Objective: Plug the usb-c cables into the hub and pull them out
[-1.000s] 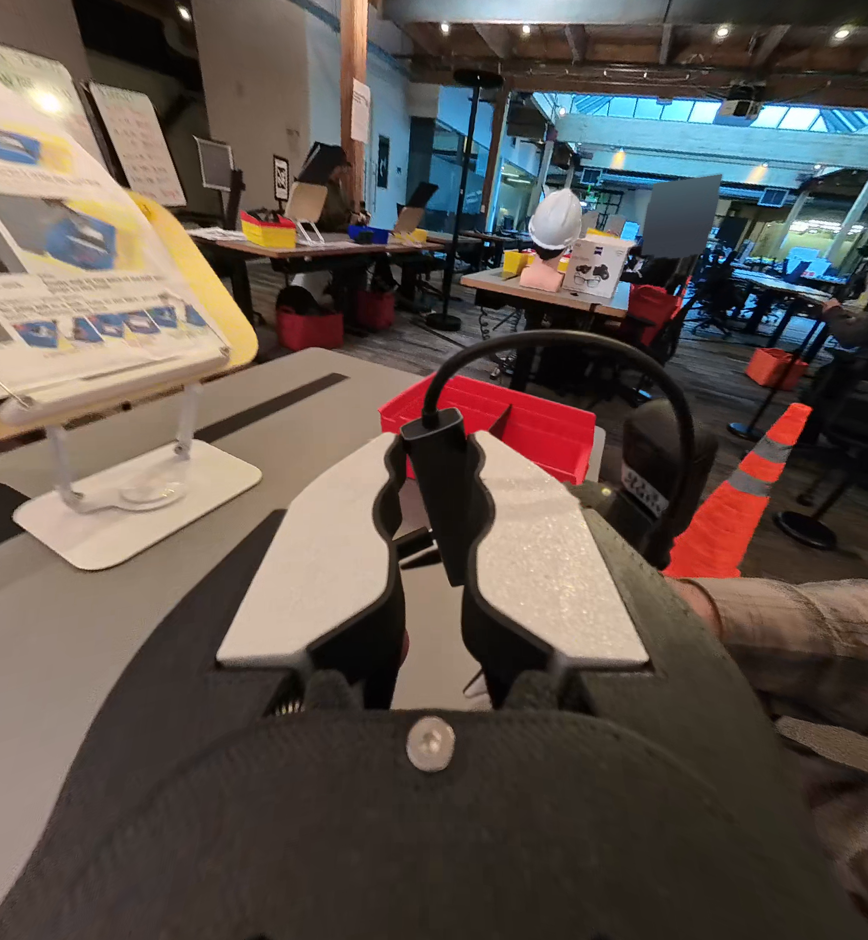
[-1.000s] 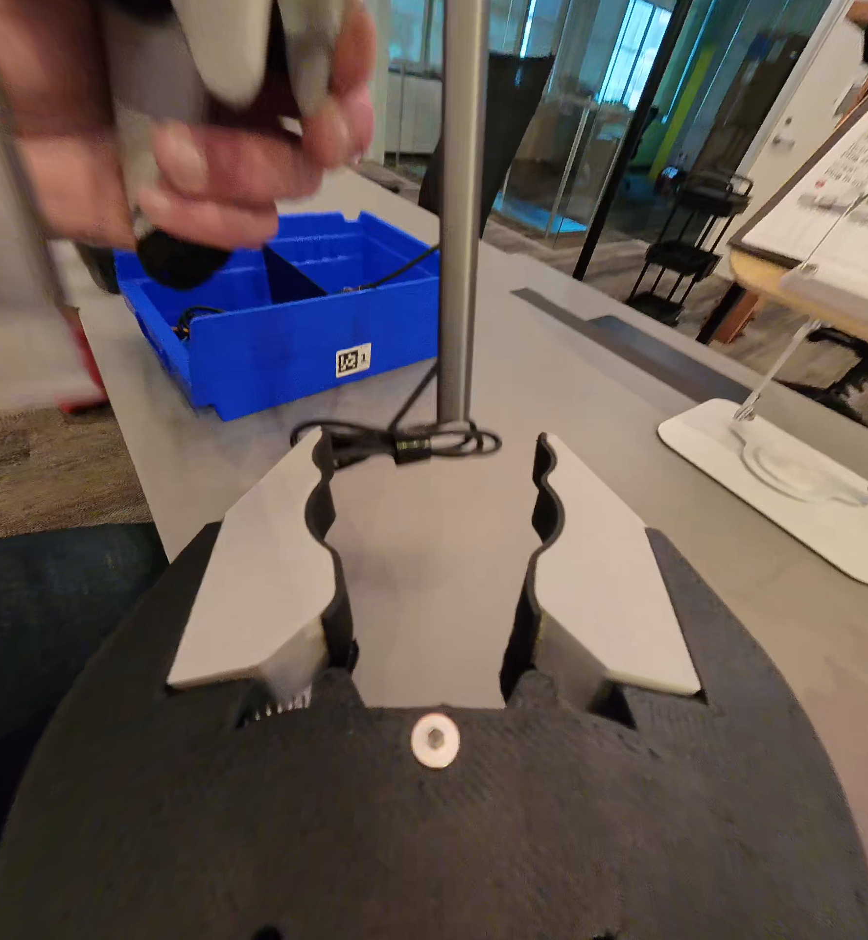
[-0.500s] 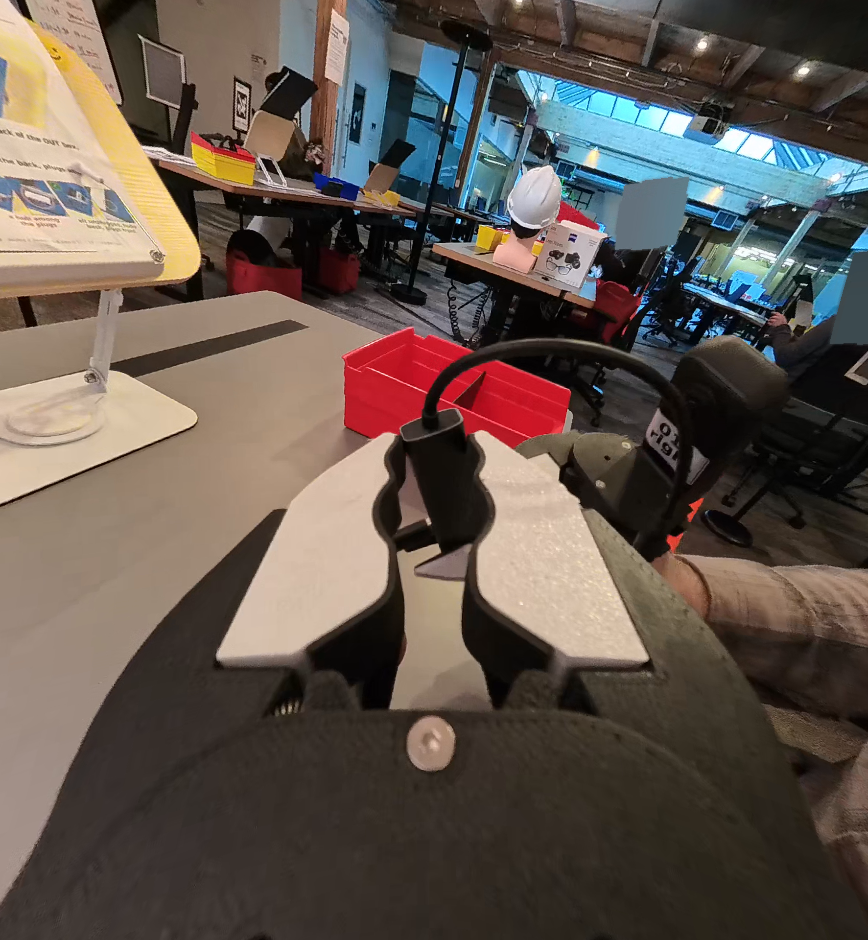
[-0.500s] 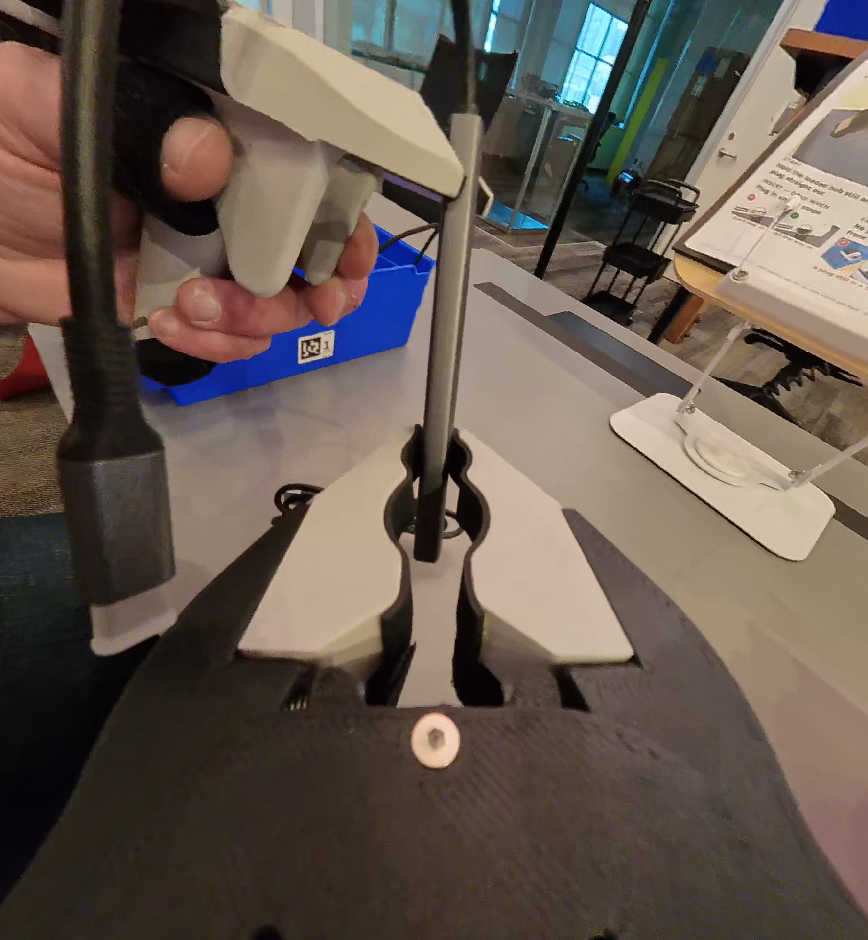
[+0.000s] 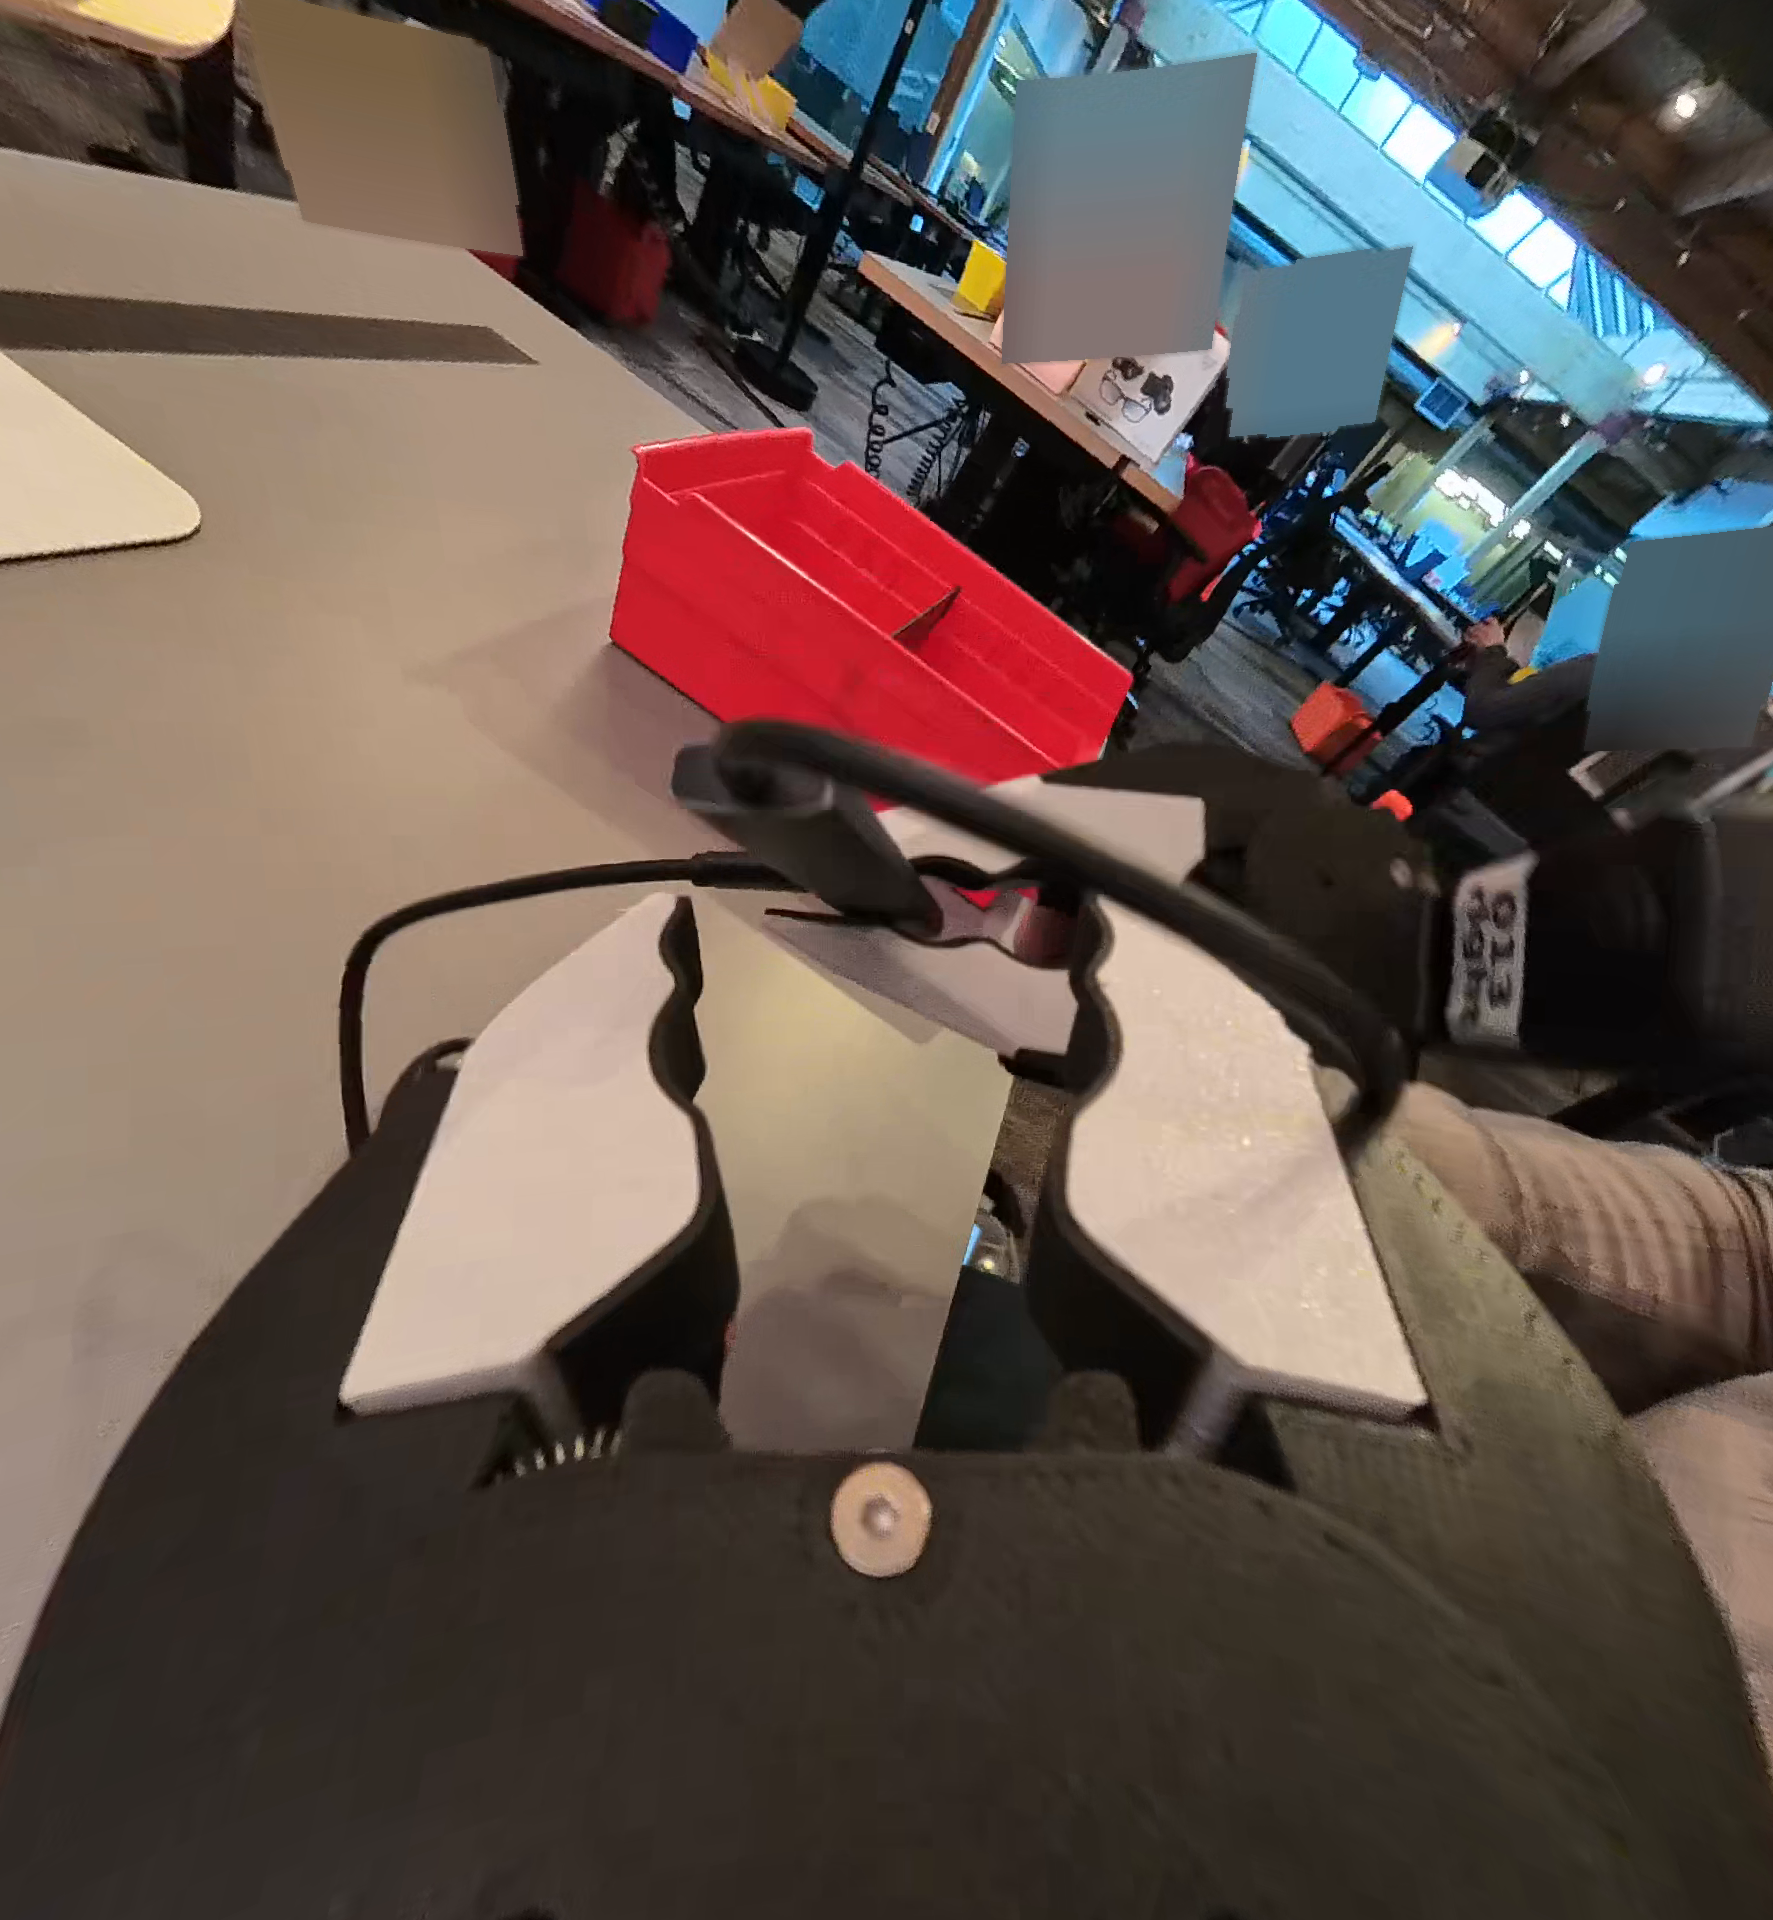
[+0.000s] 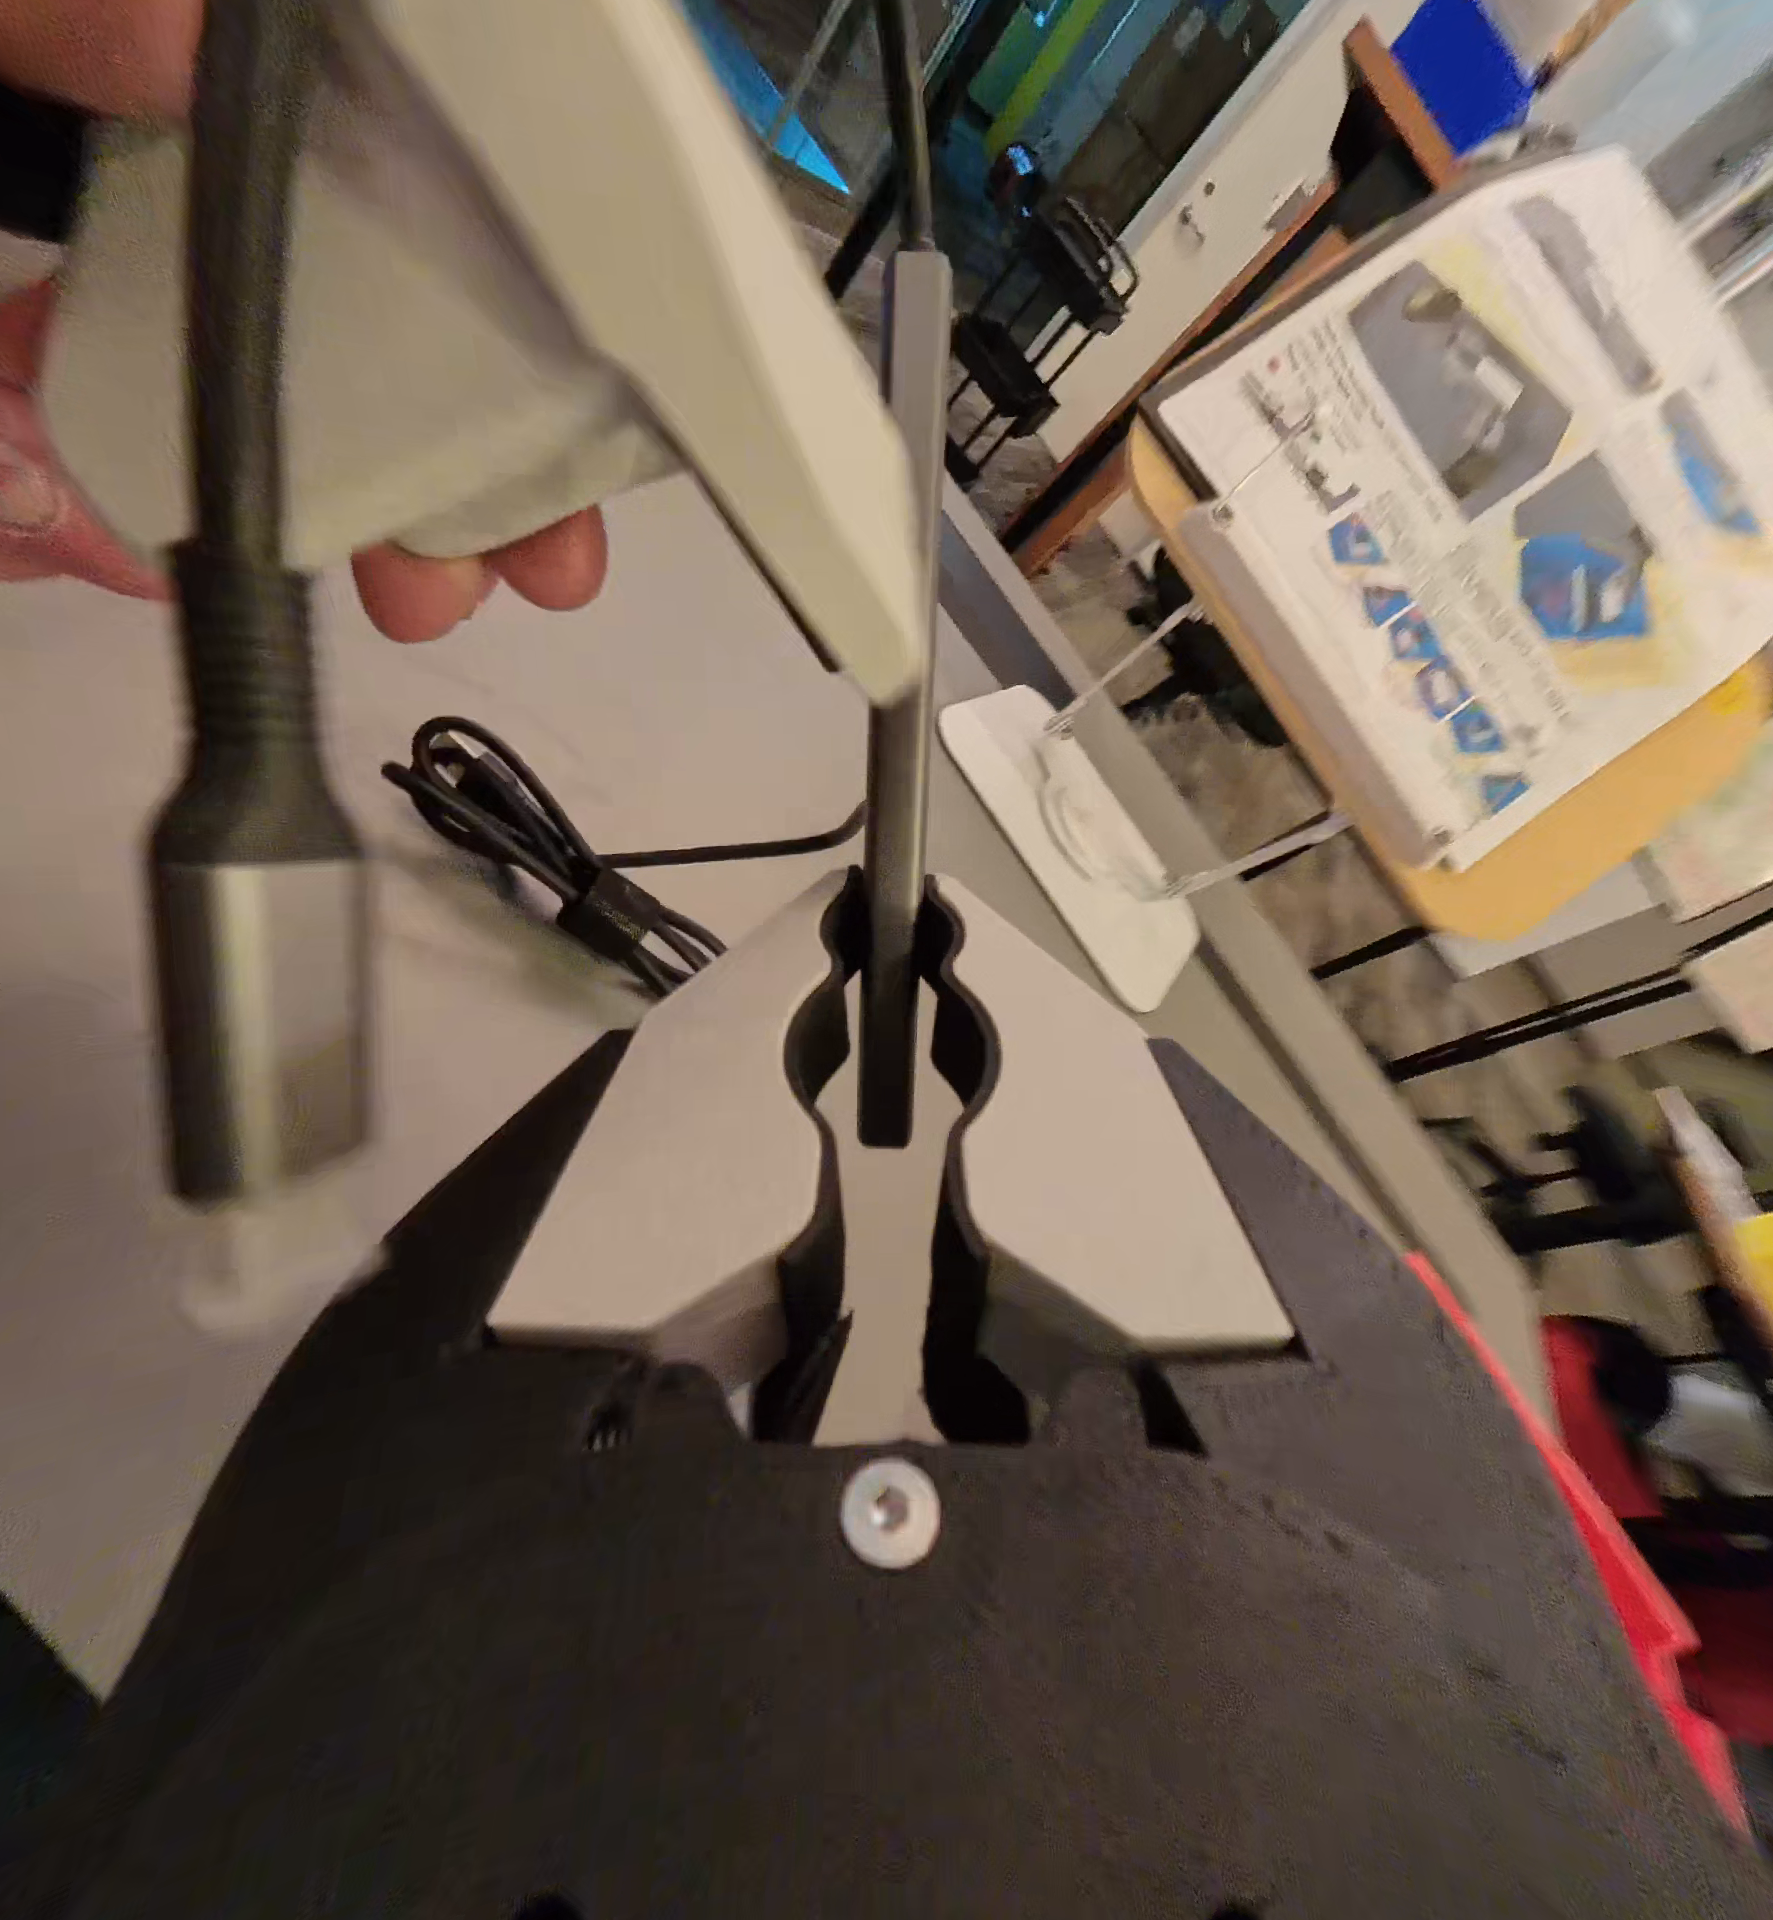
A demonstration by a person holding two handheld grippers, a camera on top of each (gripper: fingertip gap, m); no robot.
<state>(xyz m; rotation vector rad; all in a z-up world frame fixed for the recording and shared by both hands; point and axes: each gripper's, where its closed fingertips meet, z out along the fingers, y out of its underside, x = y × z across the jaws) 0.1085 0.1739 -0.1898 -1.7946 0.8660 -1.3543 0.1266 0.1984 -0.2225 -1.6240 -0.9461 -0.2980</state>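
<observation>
Where workbenches recede, grey table (image 5: 238,727), red bin (image 5: 840,623).

Black gripper (image 5: 877,997), pale-grey jaws, silver screw (image 5: 880,1519)

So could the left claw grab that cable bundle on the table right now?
Probably yes. The left claw is open and empty, and the cable bundle lies uncovered on the table. It would have to come down past the hub held in the right claw.
</observation>
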